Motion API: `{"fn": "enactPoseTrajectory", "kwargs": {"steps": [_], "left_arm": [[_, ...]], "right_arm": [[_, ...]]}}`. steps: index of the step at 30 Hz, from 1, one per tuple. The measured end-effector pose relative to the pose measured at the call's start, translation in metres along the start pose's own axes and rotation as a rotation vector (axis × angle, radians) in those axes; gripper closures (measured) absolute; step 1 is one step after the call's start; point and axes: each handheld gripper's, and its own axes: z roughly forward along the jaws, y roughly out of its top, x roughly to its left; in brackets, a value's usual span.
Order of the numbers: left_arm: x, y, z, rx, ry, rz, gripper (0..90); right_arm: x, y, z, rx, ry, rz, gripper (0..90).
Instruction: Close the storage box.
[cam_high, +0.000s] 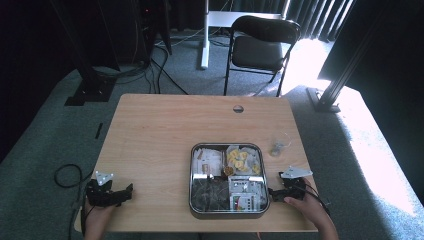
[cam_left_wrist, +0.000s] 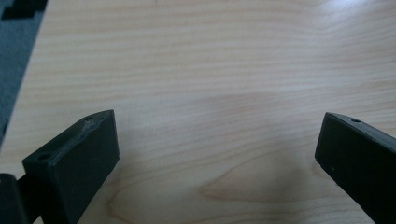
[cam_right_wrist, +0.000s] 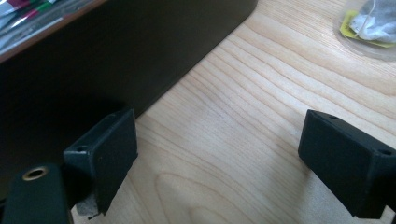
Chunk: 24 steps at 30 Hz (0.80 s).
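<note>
Right now your left hand-held gripper (cam_high: 129, 190) rests at the near left corner of the table (cam_high: 160, 130), with your left hand (cam_high: 97, 217) behind it at the near edge. Its jaws stand wide apart with nothing between them; in the left gripper view you see bare wood grain between the two black jaws.

Your right hand-held gripper (cam_high: 271, 192) sits near the near right corner, just beside the right wall of the metal tray (cam_high: 190, 180), and your right hand (cam_high: 310, 207) holds it from behind. Its jaws are also spread and empty. In the right gripper view one jaw lies close against the tray's dark side wall, though you cannot tell whether it touches, and the other jaw stands over open wood.

The tray lies toward the near edge, a little right of the table's middle. It holds assorted packets: yellow pieces (cam_high: 239, 159) in the far right part, pale sachets (cam_high: 209, 161) in the far left, dark material (cam_high: 209, 192) in the near left, and white packets (cam_high: 246, 192) in the near right.

A small clear bag (cam_high: 278, 146) lies apart from the tray toward the right edge; the right gripper view shows something yellow and grey inside it. A round hole (cam_high: 238, 108) marks the table near its far edge.
</note>
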Motion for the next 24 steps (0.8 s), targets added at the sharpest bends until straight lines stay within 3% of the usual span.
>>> {"fn": "enactPoseTrajectory", "kwargs": {"steps": [5,11,24], "left_arm": [[-0.0007,0.0001,0.0031,0.008,0.020,0.014,0.0],[-0.0035,0.0008,0.0048,0.000,0.039,-0.006,0.0],[-0.0040,0.0010,0.0053,-0.003,0.038,-0.008,0.0]], "right_arm": [[0.0000,0.0000,0.0000,0.000,0.000,0.000,11.2],[0.0000,0.0000,0.0000,0.000,0.000,0.000,11.2],[0.0001,-0.0001,0.0000,0.000,-0.001,-0.001,11.2]]}}
